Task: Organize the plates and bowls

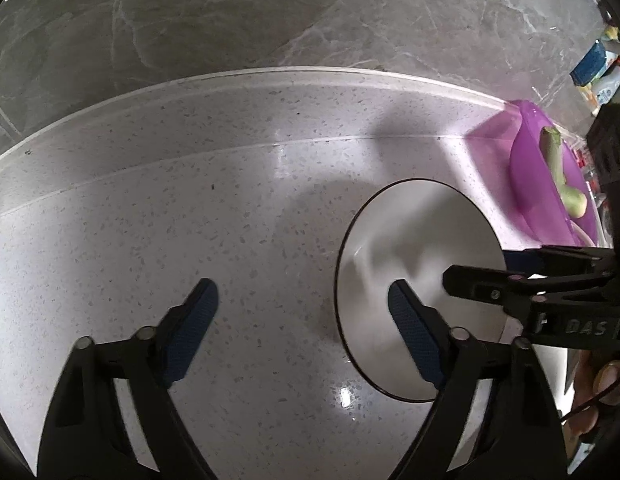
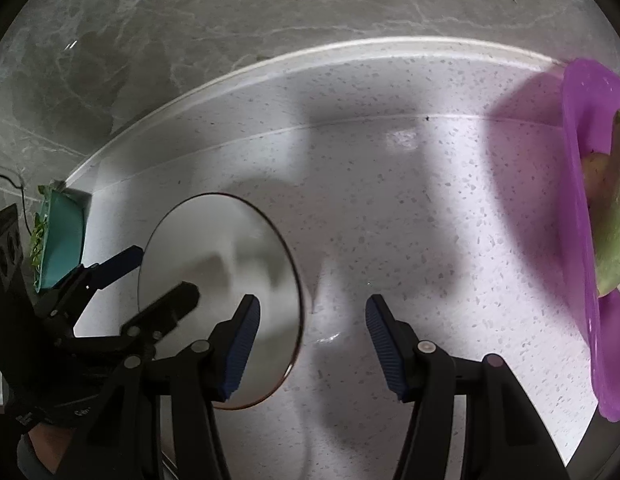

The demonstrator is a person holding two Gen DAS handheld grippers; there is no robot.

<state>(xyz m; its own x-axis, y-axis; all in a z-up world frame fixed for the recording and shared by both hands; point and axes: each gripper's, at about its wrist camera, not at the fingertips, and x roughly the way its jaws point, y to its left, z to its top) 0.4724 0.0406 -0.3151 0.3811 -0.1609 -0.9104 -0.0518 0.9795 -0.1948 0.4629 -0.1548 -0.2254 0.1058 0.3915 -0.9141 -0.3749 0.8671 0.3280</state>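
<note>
2 hand-held grippers hover over a pale speckled countertop (image 1: 238, 208) that meets a grey marble wall (image 1: 230, 12).

The left gripper (image 1: 302, 292) points forward and slightly down, its 2 blue-padded fingers spread wide with nothing between them. Its right finger overlaps the near part of a white plate (image 1: 414, 240) with a thin dark rim, which lies flat on the counter between the 2 grippers.

The right gripper (image 2: 312, 308) also points forward and down, fingers spread apart and holding nothing. In the right wrist view the plate sits to its left, partly behind its left finger. In the left wrist view the right gripper reaches in from the right edge, its fingers over the plate's right side.

A purple plastic basin (image 2: 578, 184) holding a green vegetable (image 2: 616, 216) sits at the counter's right end. A teal container (image 2: 64, 236) stands at the left end.
</note>
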